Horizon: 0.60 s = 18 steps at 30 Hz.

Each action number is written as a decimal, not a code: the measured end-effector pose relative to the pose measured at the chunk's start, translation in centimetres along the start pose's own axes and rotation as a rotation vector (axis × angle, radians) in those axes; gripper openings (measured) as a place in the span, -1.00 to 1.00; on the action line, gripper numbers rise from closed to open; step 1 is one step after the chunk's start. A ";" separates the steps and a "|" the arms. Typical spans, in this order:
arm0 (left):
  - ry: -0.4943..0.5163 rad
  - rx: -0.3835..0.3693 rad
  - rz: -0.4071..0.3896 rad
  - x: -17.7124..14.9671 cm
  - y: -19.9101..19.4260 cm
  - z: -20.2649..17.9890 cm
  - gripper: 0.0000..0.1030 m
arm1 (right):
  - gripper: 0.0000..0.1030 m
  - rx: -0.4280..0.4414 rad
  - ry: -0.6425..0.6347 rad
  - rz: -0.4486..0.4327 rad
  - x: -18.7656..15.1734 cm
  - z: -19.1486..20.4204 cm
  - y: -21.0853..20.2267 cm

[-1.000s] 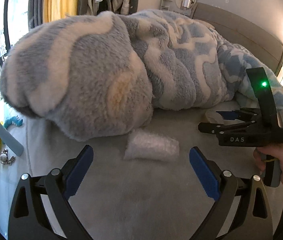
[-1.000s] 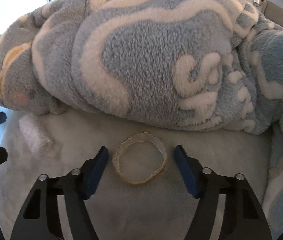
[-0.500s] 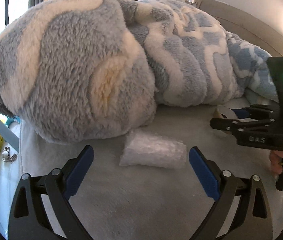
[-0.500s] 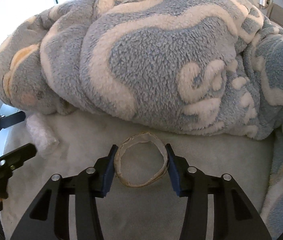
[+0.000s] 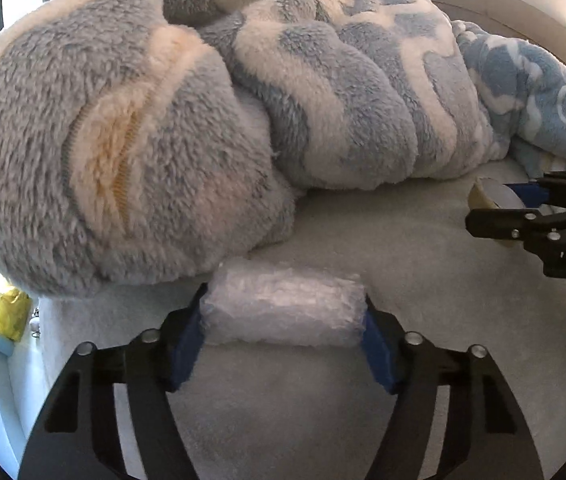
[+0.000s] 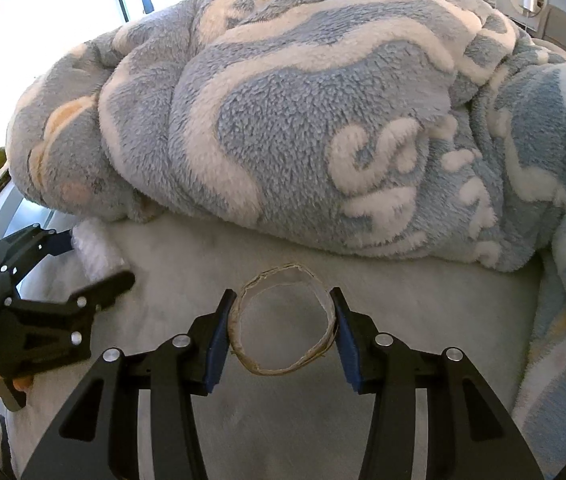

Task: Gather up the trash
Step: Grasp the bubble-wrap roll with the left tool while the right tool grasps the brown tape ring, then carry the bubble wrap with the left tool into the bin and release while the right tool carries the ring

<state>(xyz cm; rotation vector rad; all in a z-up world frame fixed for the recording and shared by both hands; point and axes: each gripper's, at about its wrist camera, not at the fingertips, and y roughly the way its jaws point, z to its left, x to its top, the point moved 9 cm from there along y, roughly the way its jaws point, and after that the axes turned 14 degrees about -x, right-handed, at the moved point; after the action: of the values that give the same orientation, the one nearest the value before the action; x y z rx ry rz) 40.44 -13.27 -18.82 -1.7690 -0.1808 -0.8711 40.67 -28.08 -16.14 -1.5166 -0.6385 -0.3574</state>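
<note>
A roll of clear bubble wrap (image 5: 283, 312) lies on the grey bed sheet against the blanket's edge. My left gripper (image 5: 283, 332) is shut on it, blue pads pressing both ends; it also shows in the right wrist view (image 6: 95, 248). A thin cardboard tape ring (image 6: 283, 316) lies flat on the sheet. My right gripper (image 6: 281, 328) is shut on it, pads touching its left and right sides. The ring (image 5: 491, 196) and right gripper (image 5: 531, 208) show at the right edge of the left wrist view.
A thick fluffy blue-and-white blanket (image 5: 211, 120) is heaped across the bed just behind both items; it also shows in the right wrist view (image 6: 303, 120). The bed's left edge drops to the floor, where a yellow object (image 5: 3, 312) lies. A headboard (image 5: 503, 12) stands at the back right.
Both grippers moved forward and closed: the left jaws went from wide open to clamped on the bubble wrap roll, the right jaws narrowed onto the cardboard ring.
</note>
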 end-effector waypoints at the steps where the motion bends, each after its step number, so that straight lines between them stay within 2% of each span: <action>1: -0.002 -0.006 -0.003 0.1 -0.1 -0.1 0.35 | -0.08 -0.004 0.000 -0.003 -0.2 -0.2 -0.4; 9: -0.025 -0.055 -0.037 0.0 -2.4 -0.7 0.34 | -0.08 -0.003 0.021 -0.021 -1.3 -1.7 -4.3; 13: -0.017 -0.055 -0.051 0.0 -4.1 -1.2 0.34 | -0.08 0.004 0.016 -0.033 -1.8 -1.5 -6.1; 18: -0.046 -0.068 -0.058 -1.8 -6.4 -0.4 0.34 | -0.08 0.010 0.014 -0.044 -3.1 -0.9 -8.2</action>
<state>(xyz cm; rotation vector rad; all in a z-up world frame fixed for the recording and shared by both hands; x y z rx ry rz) 35.70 -10.63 -15.02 -1.8556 -0.2354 -0.8877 33.58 -29.86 -11.32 -1.4915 -0.6628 -0.3979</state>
